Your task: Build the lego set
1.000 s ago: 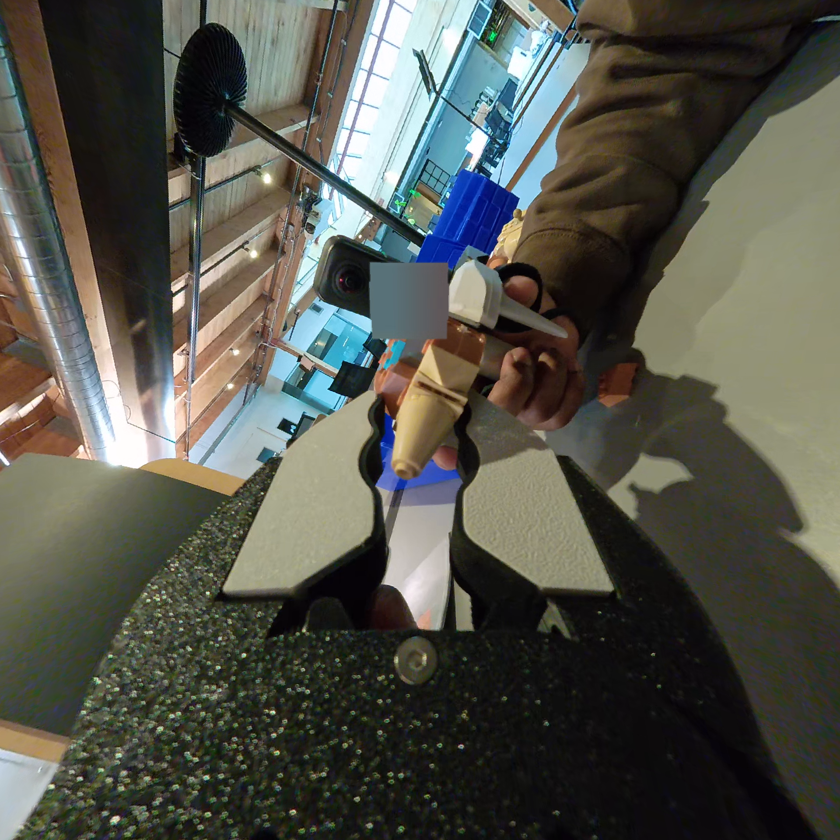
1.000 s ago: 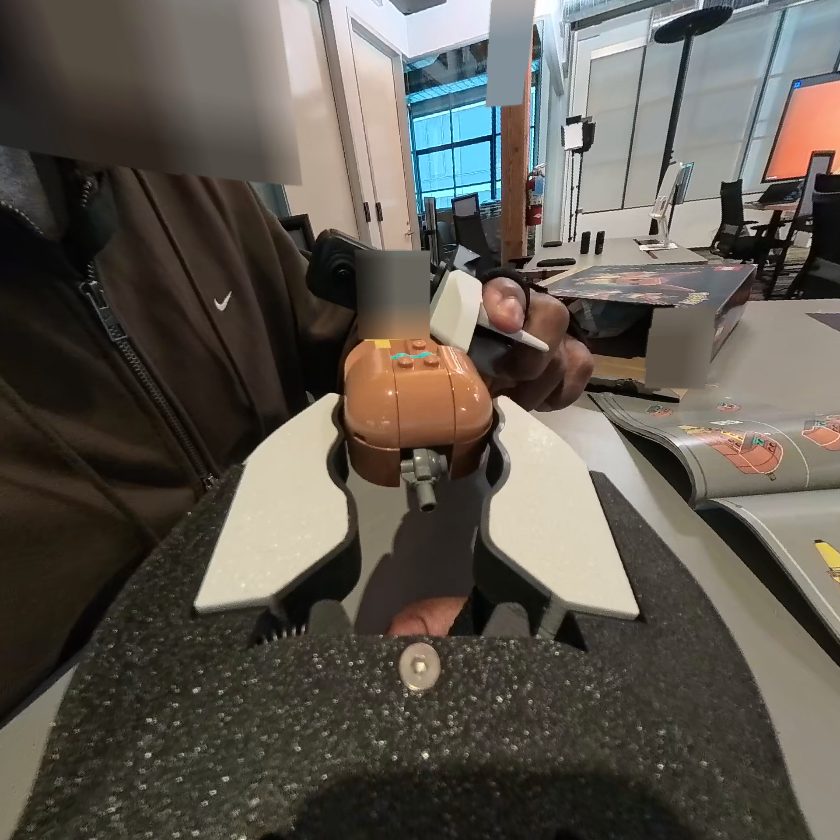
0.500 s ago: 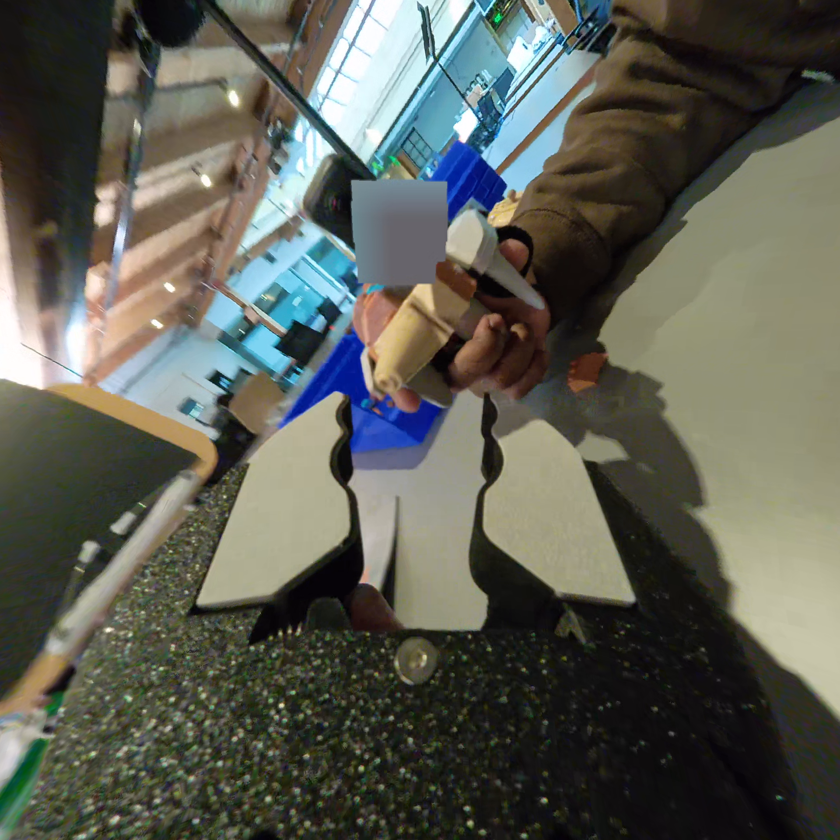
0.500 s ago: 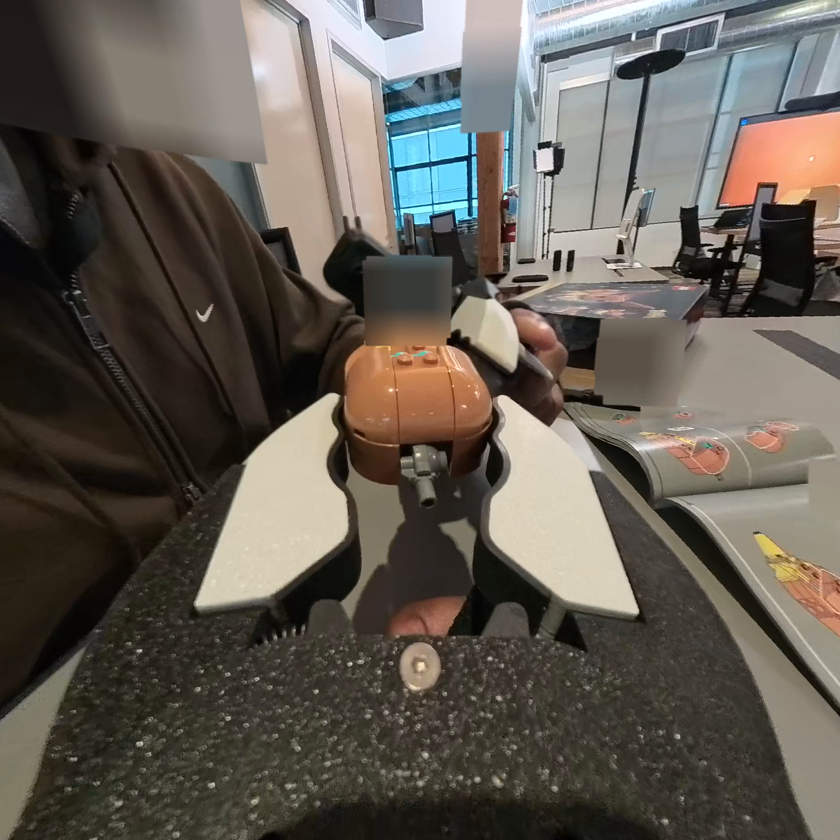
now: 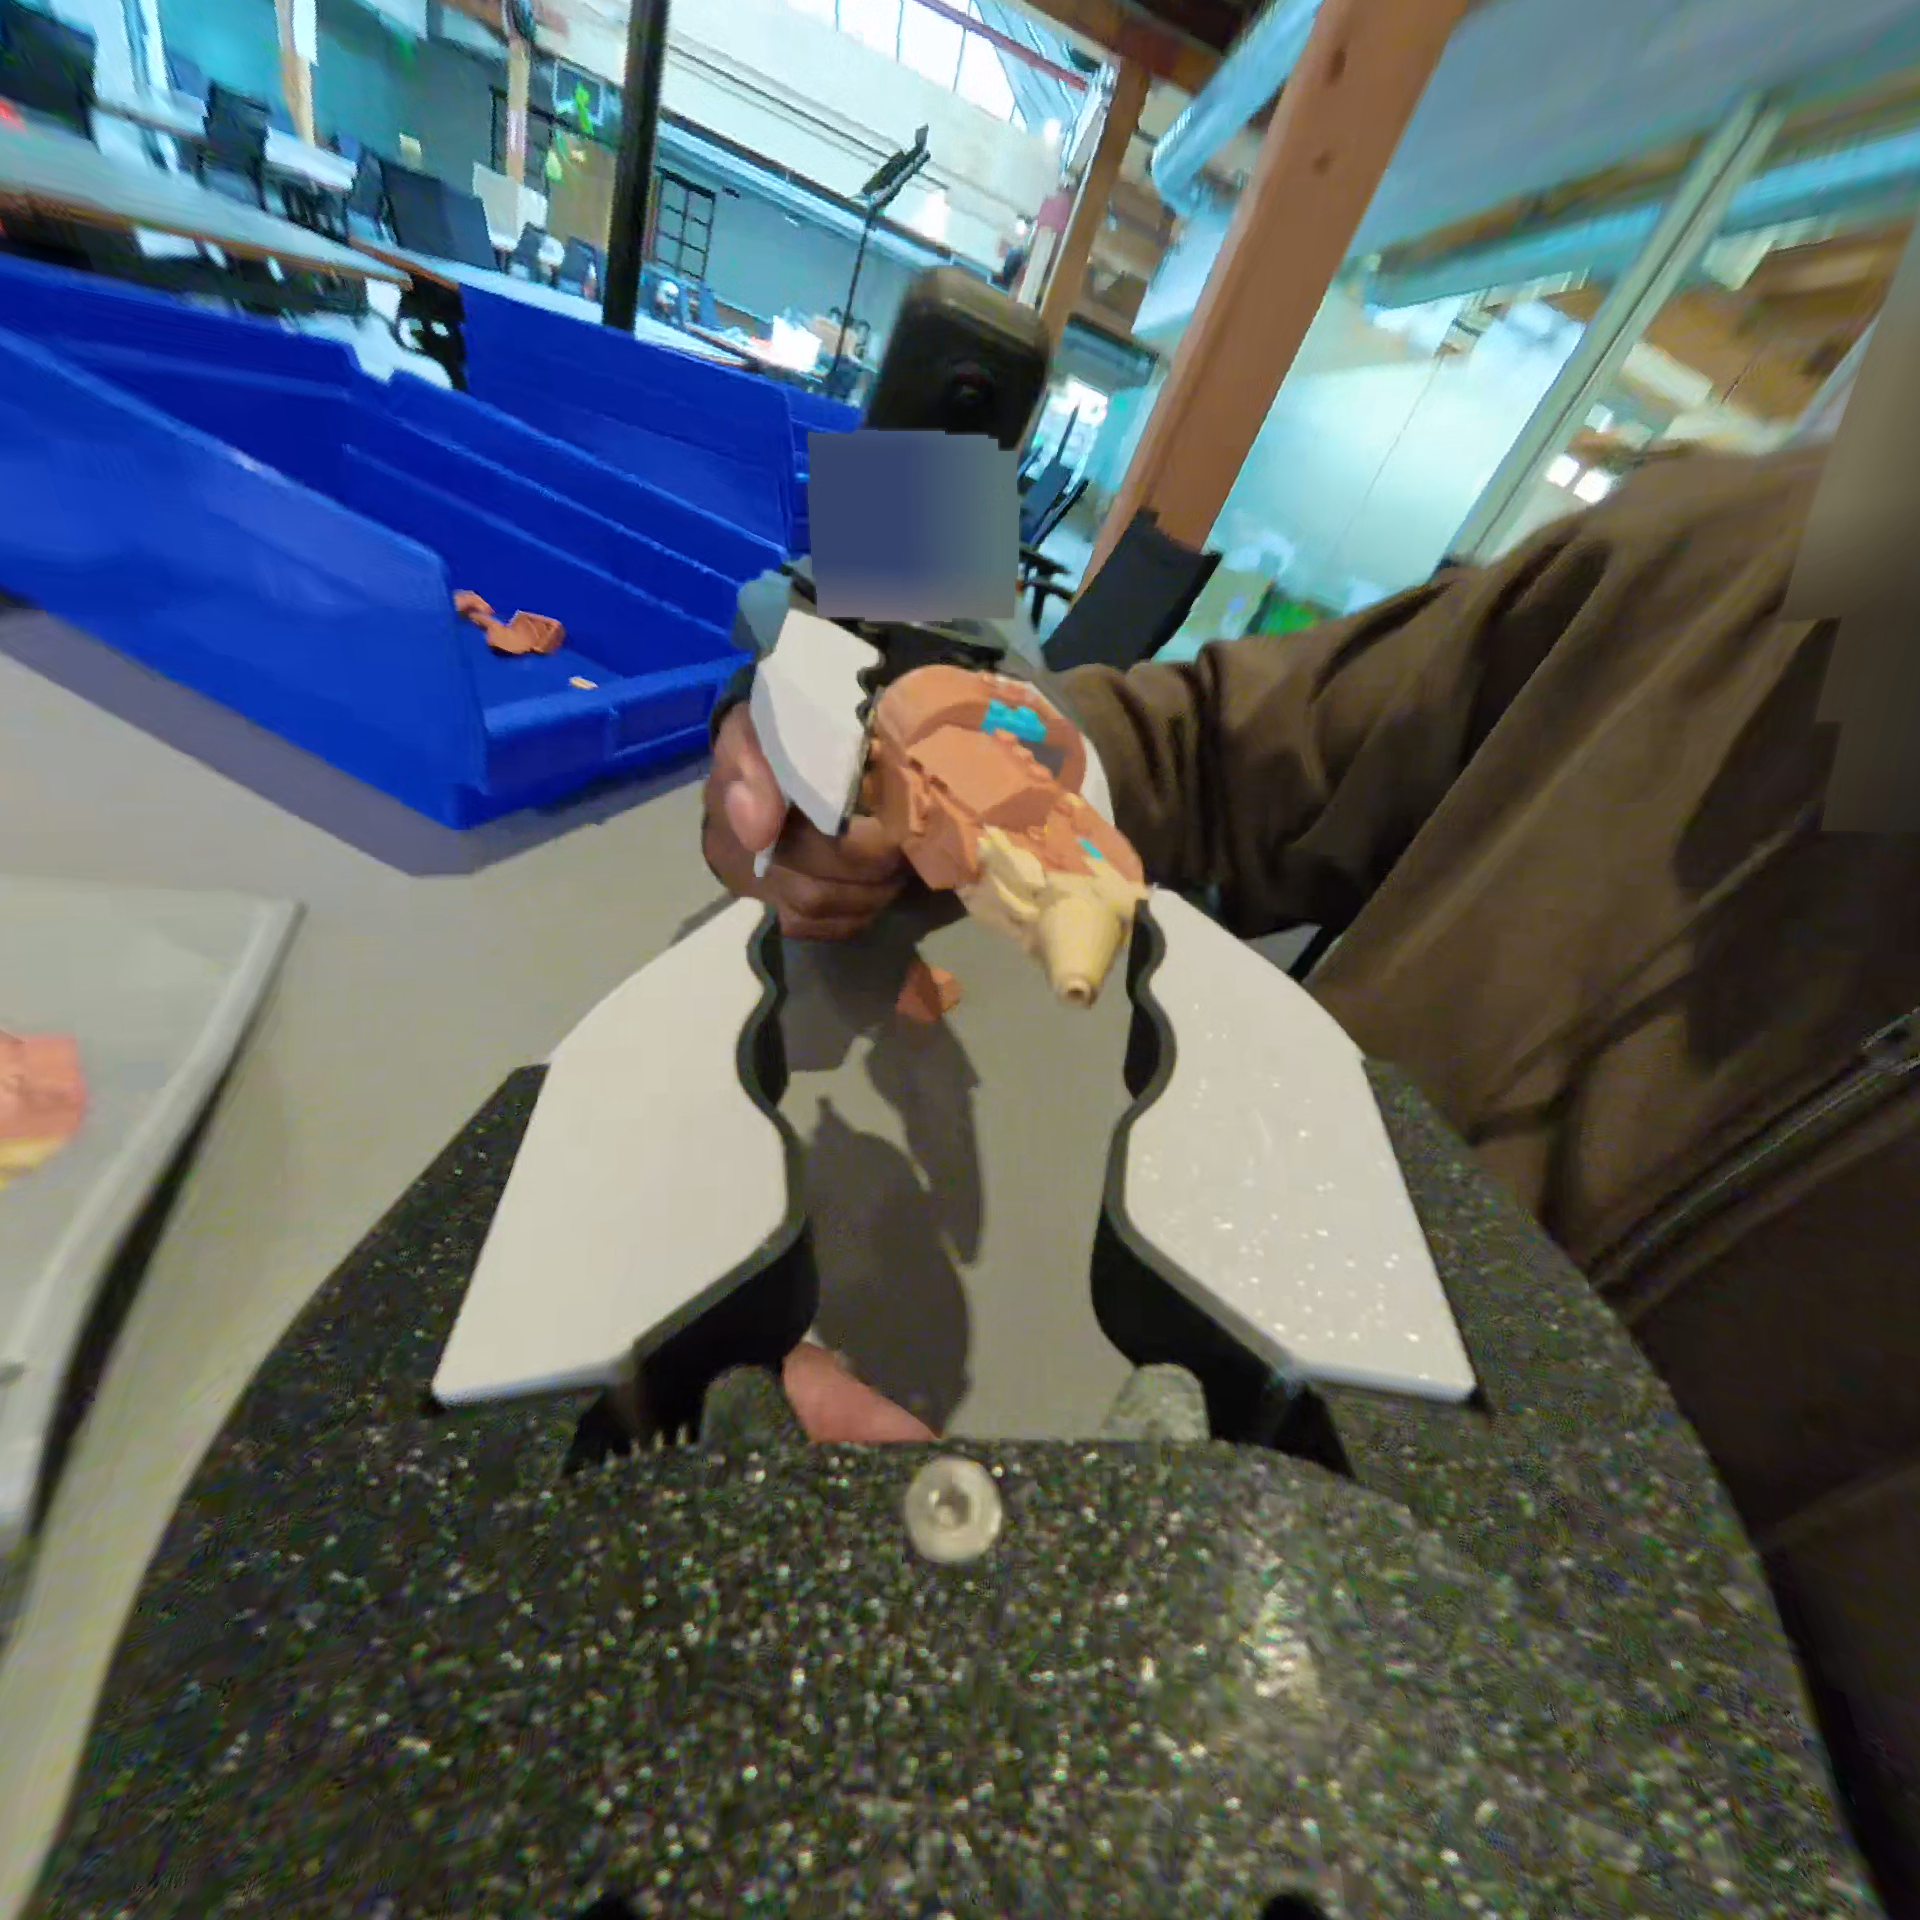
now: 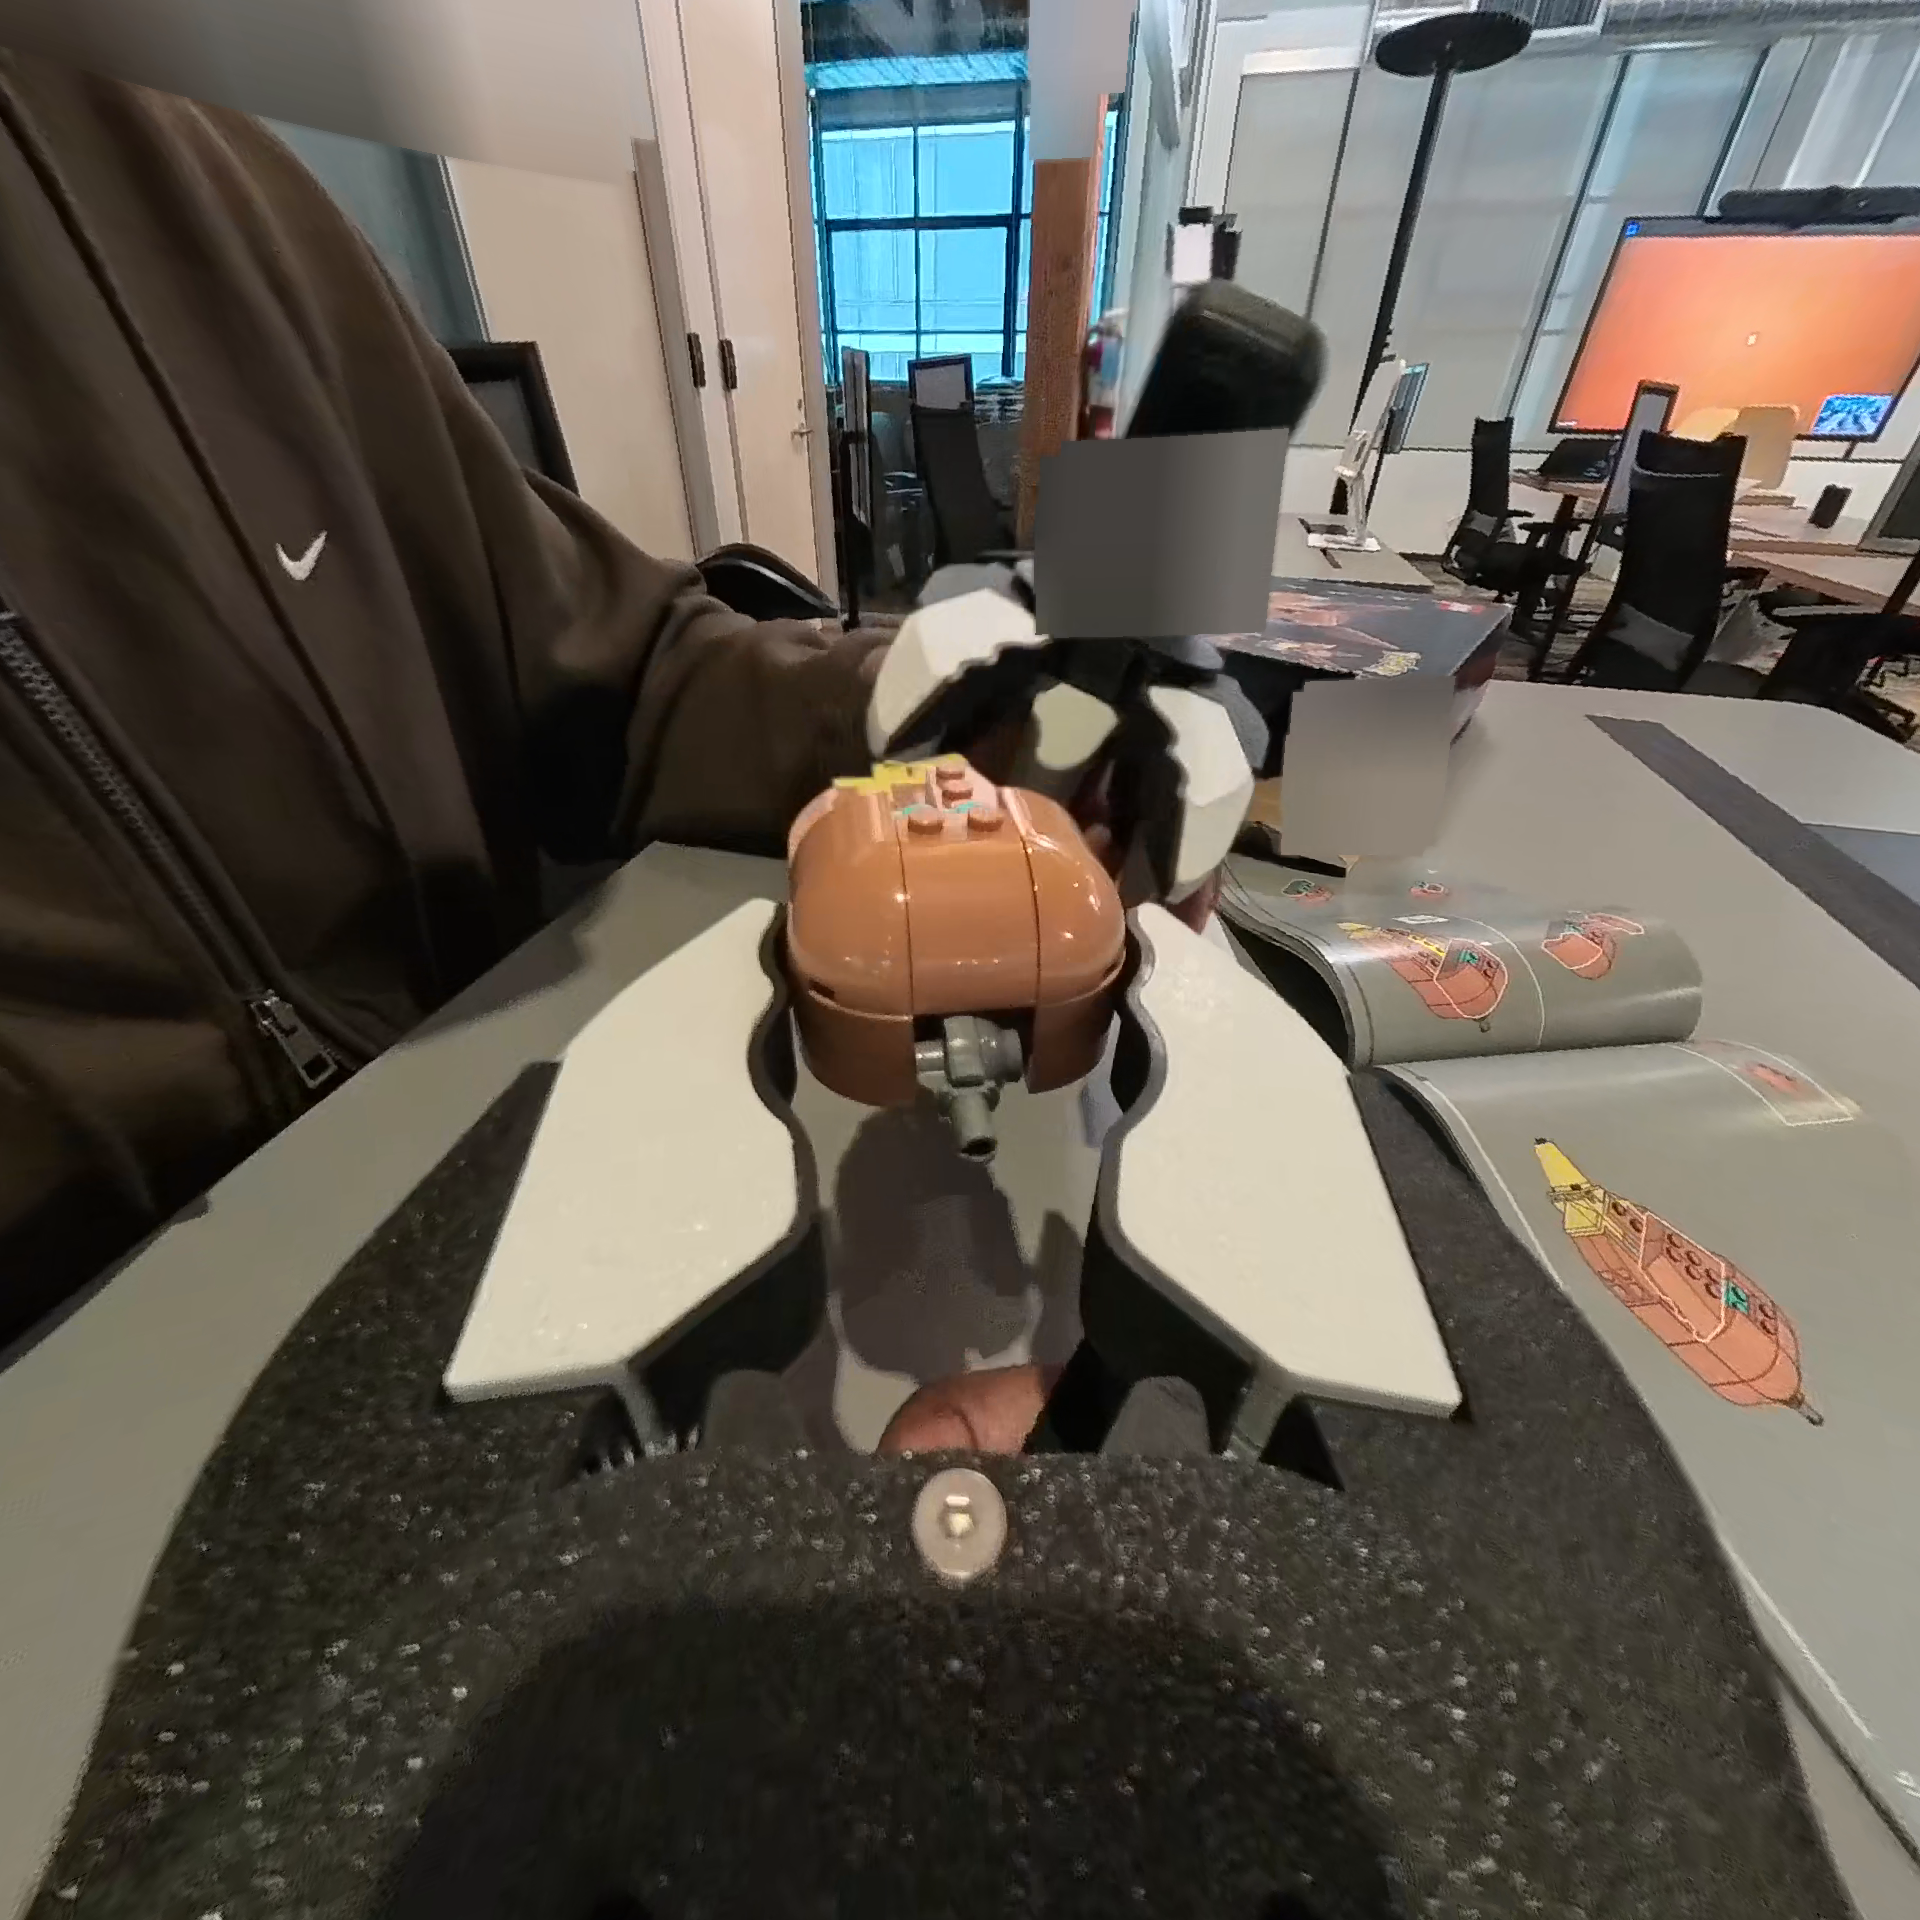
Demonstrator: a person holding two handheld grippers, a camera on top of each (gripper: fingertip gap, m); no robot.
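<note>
Model sits nipped between the right gripper fingers, brown rounded hull, grey peg poking out behind, held clear above the table; left gripper gapes wide, empty, tan nose just beside its tip. Light, rigid, slick-shelled I'd say, and liable to pop apart: best squeezed across the broad flanks, never the nose or peg
</note>
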